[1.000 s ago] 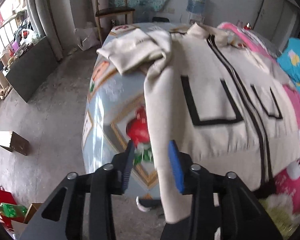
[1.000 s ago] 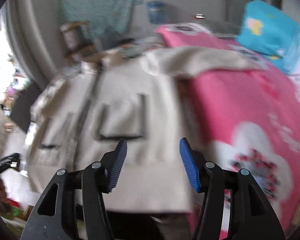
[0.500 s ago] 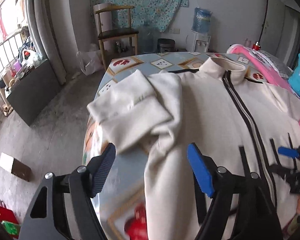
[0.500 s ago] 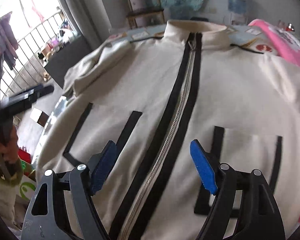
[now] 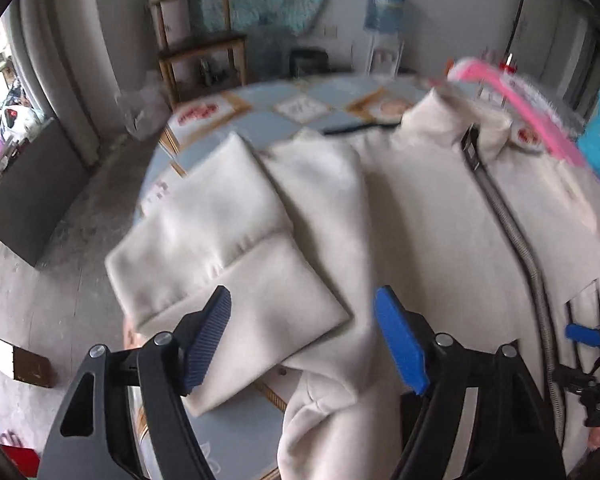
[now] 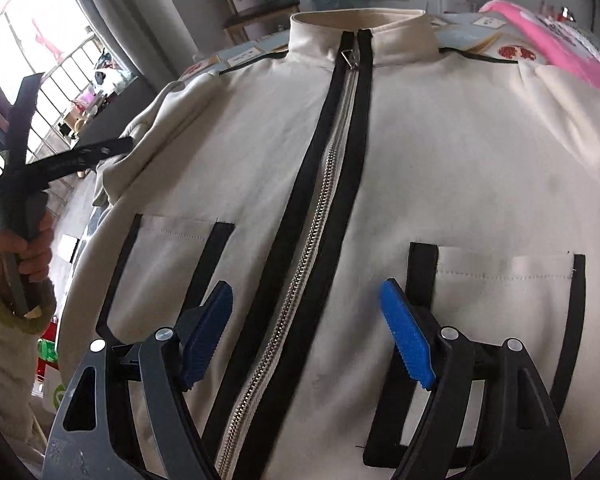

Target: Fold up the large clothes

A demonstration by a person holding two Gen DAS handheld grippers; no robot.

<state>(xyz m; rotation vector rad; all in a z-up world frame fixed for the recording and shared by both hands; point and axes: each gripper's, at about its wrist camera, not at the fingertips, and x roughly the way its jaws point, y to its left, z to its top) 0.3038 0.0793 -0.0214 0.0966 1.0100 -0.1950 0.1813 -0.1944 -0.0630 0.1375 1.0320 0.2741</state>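
A large cream zip-up jacket point(image 6: 440, 152) with black trim and two chest pockets lies front up on the bed. Its zipper point(image 6: 320, 216) runs down the middle. In the left wrist view its left sleeve point(image 5: 236, 264) lies folded over near the bed's left edge. My left gripper point(image 5: 304, 336) is open and empty just above the sleeve cuff. My right gripper point(image 6: 306, 332) is open and empty, hovering over the zipper between the two pockets. The left gripper also shows at the left of the right wrist view point(image 6: 60, 164), held in a hand.
The bed has a blue patterned sheet point(image 5: 300, 108) and a pink blanket point(image 6: 556, 48) to the right. A wooden chair point(image 5: 200, 52) and a water dispenser point(image 5: 384, 28) stand by the far wall. A dark cabinet point(image 5: 28, 192) and a small box point(image 5: 20, 360) are on the floor to the left.
Both grippers have opened wider and moved up the jacket. The left one went from the hem to the folded sleeve; the right swung from the bed's right side to over the zipper.
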